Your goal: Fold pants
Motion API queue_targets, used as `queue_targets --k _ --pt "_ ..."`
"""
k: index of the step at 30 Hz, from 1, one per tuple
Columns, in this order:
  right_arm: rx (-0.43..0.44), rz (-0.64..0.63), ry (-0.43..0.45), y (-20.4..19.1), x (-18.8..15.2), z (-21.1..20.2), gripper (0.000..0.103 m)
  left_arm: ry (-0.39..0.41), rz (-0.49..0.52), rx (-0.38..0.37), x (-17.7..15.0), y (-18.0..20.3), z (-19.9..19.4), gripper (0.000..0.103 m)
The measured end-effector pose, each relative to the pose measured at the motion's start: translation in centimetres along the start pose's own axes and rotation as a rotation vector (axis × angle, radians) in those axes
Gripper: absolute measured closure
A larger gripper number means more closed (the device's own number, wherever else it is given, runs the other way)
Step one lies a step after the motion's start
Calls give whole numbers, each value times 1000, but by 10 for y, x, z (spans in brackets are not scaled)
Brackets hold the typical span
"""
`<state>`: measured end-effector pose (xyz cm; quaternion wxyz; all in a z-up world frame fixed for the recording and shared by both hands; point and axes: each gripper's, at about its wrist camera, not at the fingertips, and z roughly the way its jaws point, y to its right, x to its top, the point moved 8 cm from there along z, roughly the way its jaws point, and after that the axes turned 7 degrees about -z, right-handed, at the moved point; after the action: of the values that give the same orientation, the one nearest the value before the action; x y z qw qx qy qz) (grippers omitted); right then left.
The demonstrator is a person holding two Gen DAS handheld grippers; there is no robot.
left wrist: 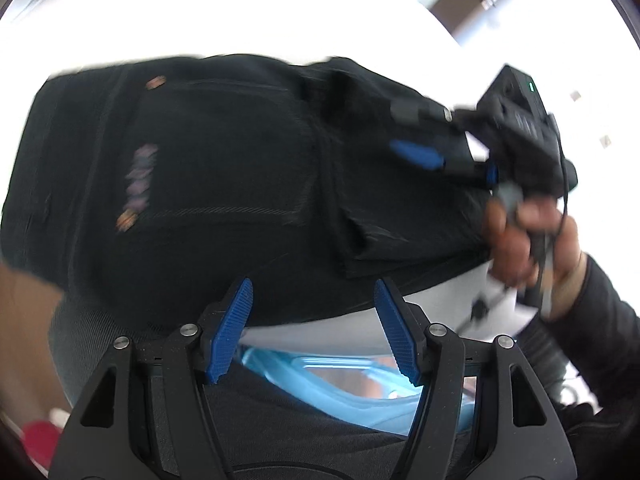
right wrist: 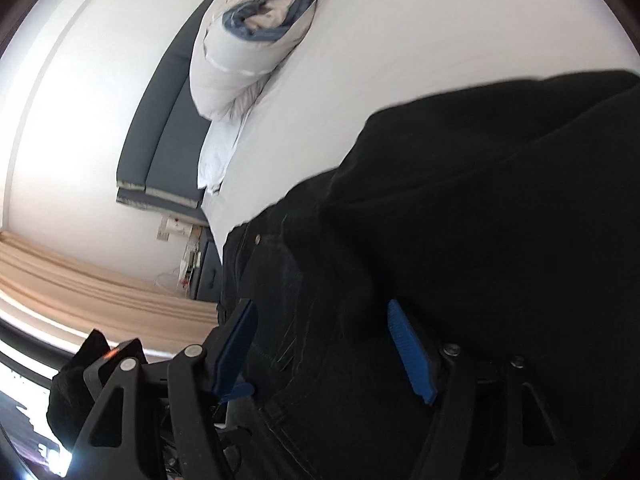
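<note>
step: mid-fold, judged; black pants already look doubled over on the white bed, back pocket and brand patch facing up.
pants location: across the bed's near edge in the left wrist view; in the right wrist view the cloth runs from the near edge up toward the bed's right side, well apart from the rolled duvet at the headboard end.
left gripper: jaws about half open, nothing between the pads; tips sit just over the near hem of the pants, not clamped.
right gripper: seen from the left wrist at the pants' right end, over a folded flap; a hand holds it.
right gripper own view: jaws wide, cloth lies between and under the blue pads but pads do not press it; no grip.
blur: heavy, contact with cloth hard to confirm.
next move, judged: pick a fresh edge or end, close both on it, carry it over for the next fold, then flatten.
risk: loose flap at right end could slip out of the stack.
</note>
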<state>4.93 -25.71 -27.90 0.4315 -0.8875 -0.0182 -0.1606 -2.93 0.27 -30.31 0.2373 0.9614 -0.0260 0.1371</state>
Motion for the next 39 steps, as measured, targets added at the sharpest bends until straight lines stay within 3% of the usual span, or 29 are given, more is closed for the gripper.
queue_targets --k 2,5,7,9,10,15,17,22,24,26,27,29,31,34,36,39 --pt "-40 -90 -30 -17 -3 15 25 20 -35 12 1 -11 -6 41" --pt "82 -41 -66 -31 -10 13 26 72 -82 6 7 -36 -31 41" --pt "144 -32 35 -40 -4 -9 26 117 -123 1 10 -47 -44 41" --pt "151 23 167 -32 5 -33 26 171 -178 7 12 -64 -56 41" --pt "147 66 184 -23 6 -35 26 191 -212 3 11 -73 -61 41" --pt "12 59 57 -19 -6 28 26 236 -375 -11 11 -127 -66 41" --pt "29 15 33 -37 -3 47 26 250 -431 -2 5 -147 -69 41" --pt "208 -42 25 -79 0 37 26 313 -550 -62 -8 -191 -83 41" --pt "291 -37 13 -78 -7 31 26 346 -607 -105 -10 -207 -84 41" --pt "247 16 6 -56 -14 36 22 378 -667 -161 -11 -223 -86 41" --pt "179 64 -6 -35 -21 40 27 391 -692 -179 -11 -230 -86 34" --pt "155 118 16 -16 -29 34 50 419 -720 -214 -3 -238 -78 27" --pt "206 163 36 -13 -28 27 50 424 -750 -255 2 -241 -70 27" --pt "212 172 29 -12 -27 21 50 410 -784 -314 9 -241 -56 27" --pt "205 162 28 -10 -27 18 50 366 -818 -283 15 -234 -30 27" --pt "213 168 33 -5 -30 8 50 383 -910 -370 16 -241 -14 27"
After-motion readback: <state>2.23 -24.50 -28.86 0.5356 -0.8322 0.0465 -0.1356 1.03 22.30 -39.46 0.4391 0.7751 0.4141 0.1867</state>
